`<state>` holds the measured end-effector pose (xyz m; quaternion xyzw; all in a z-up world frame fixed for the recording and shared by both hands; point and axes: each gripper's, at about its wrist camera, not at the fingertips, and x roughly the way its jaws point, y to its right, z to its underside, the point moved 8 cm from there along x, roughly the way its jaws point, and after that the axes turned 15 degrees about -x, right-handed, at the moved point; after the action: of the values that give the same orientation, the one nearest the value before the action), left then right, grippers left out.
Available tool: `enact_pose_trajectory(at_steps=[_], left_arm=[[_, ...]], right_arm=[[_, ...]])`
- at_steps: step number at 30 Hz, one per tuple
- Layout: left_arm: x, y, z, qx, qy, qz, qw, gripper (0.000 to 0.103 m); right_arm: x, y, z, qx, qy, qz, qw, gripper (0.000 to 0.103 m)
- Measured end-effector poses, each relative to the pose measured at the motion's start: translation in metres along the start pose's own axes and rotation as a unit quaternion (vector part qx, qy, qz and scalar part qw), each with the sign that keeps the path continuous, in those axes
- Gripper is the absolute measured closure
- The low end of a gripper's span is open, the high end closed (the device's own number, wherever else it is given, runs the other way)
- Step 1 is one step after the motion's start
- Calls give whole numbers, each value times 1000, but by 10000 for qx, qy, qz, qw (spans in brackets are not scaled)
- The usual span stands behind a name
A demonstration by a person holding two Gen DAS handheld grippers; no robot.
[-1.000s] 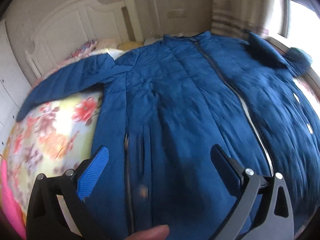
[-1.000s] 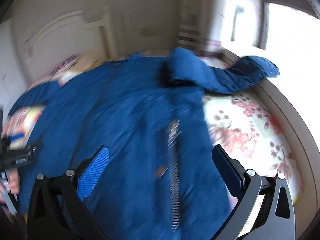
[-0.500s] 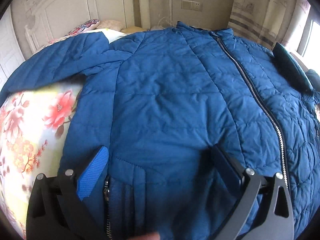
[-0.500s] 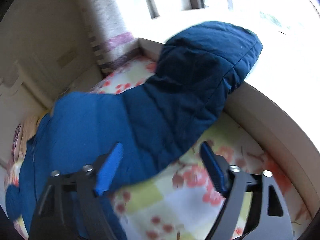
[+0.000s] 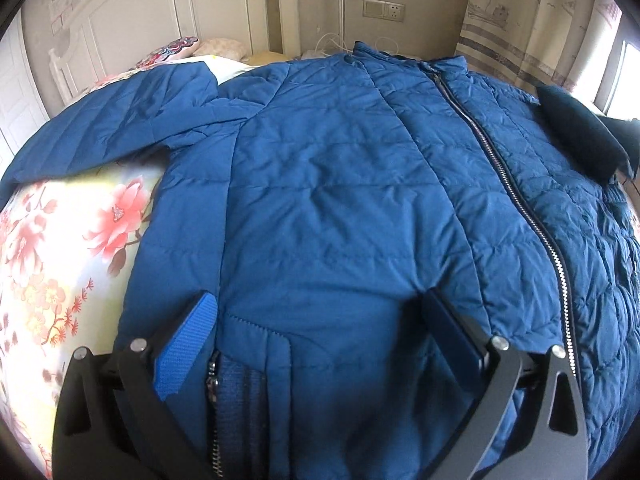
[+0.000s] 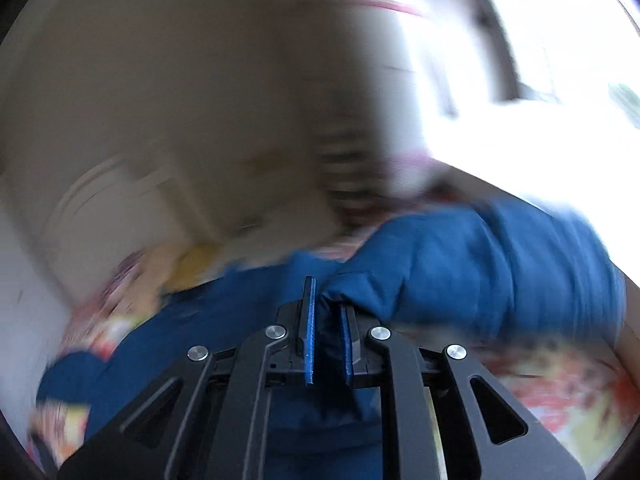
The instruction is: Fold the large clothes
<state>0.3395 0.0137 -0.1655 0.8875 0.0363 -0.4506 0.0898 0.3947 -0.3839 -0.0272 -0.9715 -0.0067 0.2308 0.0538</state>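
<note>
A large blue quilted jacket (image 5: 340, 200) lies front up and zipped on a floral bedspread (image 5: 52, 248). Its one sleeve (image 5: 112, 128) stretches out to the left. My left gripper (image 5: 316, 320) is open, low over the jacket's lower front near a pocket zip (image 5: 212, 384), with cloth between its spread fingers. In the blurred right wrist view my right gripper (image 6: 326, 312) is shut on the jacket's other sleeve (image 6: 472, 264) and holds it lifted above the jacket body (image 6: 224, 328).
A white headboard (image 5: 160, 12) and pillows (image 5: 180, 48) stand at the far end of the bed. A curtain (image 5: 532, 28) and bright window (image 6: 552, 80) are on the right side. A wall socket (image 5: 384, 8) sits behind the bed.
My right gripper has closed on the sleeve end and lifted it, swinging fast. My left gripper has eased slightly closer over the jacket's lower front and stays open.
</note>
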Motion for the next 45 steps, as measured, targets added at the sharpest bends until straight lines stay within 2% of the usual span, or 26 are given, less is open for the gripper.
enact_pose_trajectory(at_steps=[2, 4, 5, 7, 9, 10, 12, 13, 14, 15, 18, 20, 22, 25, 27, 30, 31, 33, 34, 37, 38, 39, 40, 41, 44, 45], left_arm=[[0, 0, 0, -6, -1, 12, 10000, 2], [0, 0, 1, -11, 2, 19, 10000, 2], [-1, 0, 1, -14, 2, 24, 10000, 2], [-1, -1, 1, -23, 1, 36, 10000, 2], [-2, -1, 1, -36, 0, 52, 10000, 2], [-2, -1, 1, -43, -1, 61, 10000, 2], [-2, -1, 0, -52, -4, 71, 10000, 2], [-2, -2, 0, -57, -4, 83, 9999, 2], [-2, -2, 0, -59, -3, 88, 9999, 2], [-2, -2, 0, -58, -3, 87, 9999, 2], [-2, -2, 0, -44, -4, 70, 10000, 2], [-3, -2, -1, -49, -4, 75, 10000, 2], [-3, -2, 0, -39, 2, 62, 10000, 2], [-5, 1, 0, 32, 48, -32, 10000, 2], [-10, 10, 1, 257, 138, -48, 9996, 3], [-27, 52, 4, 1204, 494, 30, 9915, 3], [-34, 73, 6, 1593, 654, 74, 9850, 3], [-49, 121, 10, 2368, 1083, 166, 9654, 3], [-54, 140, 11, 2655, 1267, 197, 9555, 3], [-62, 208, 21, 3740, 1953, 152, 9065, 5], [-61, 230, 25, 4114, 2174, 82, 8851, 6], [-60, 244, 28, 4354, 2293, 11, 8705, 7], [-54, 264, 33, 4691, 2437, -140, 8487, 8], [-48, 278, 35, 4918, 2506, -255, 8335, 9], [-22, 300, 43, 5431, 2376, -472, 8040, 20], [-18, 302, 44, 5504, 2333, -451, 8004, 34]], right_arm=[[-3, -61, -6, -729, 37, -458, 9963, 89], [2, -121, 0, -1423, -148, -868, 9859, 89], [8, -154, 11, -1843, -348, -992, 9772, 88], [29, -196, 39, -2653, -855, -911, 9560, 86], [57, -223, 84, -3258, -1693, -996, 9248, 67], [64, -229, 106, -3378, -2057, -1056, 9124, 64], [67, -225, 132, -3443, -2306, -946, 9052, 51], [67, -220, 131, -3376, -2215, -879, 9106, 43], [63, -212, 130, -3259, -2187, -827, 9160, 30], [57, -198, 128, -3016, -2263, -863, 9222, 26], [22, -169, 122, -2401, -2273, -1078, 9376, 26], [-7, -160, 119, -2281, -2039, -1015, 9466, 26], [-36, -129, 115, -2011, -1824, -858, 9586, 26], [-66, -68, 115, -1182, -1557, -273, 9803, 26], [-76, -34, 124, -730, -1562, 126, 9850, 26], [-78, 11, 141, -315, -1639, 799, 9827, 26], [-78, 22, 146, -111, -1681, 860, 9820, 26], [-73, 46, 163, 520, -1842, 768, 9785, 25], [-72, 45, 164, 610, -1713, 721, 9807, 27], [-75, 53, 165, 793, -1602, 589, 9821, 26], [-75, 55, 165, 810, -1586, 576, 9823, 26], [-75, 57, 165, 816, -1578, 571, 9824, 26], [-71, 54, 164, 815, -1575, 572, 9825, 26], [-69, 55, 162, 810, -1575, 575, 9825, 26], [-70, 62, 164, 810, -1564, 570, 9827, 25], [-68, 58, 163, 815, -1556, 567, 9828, 25]])
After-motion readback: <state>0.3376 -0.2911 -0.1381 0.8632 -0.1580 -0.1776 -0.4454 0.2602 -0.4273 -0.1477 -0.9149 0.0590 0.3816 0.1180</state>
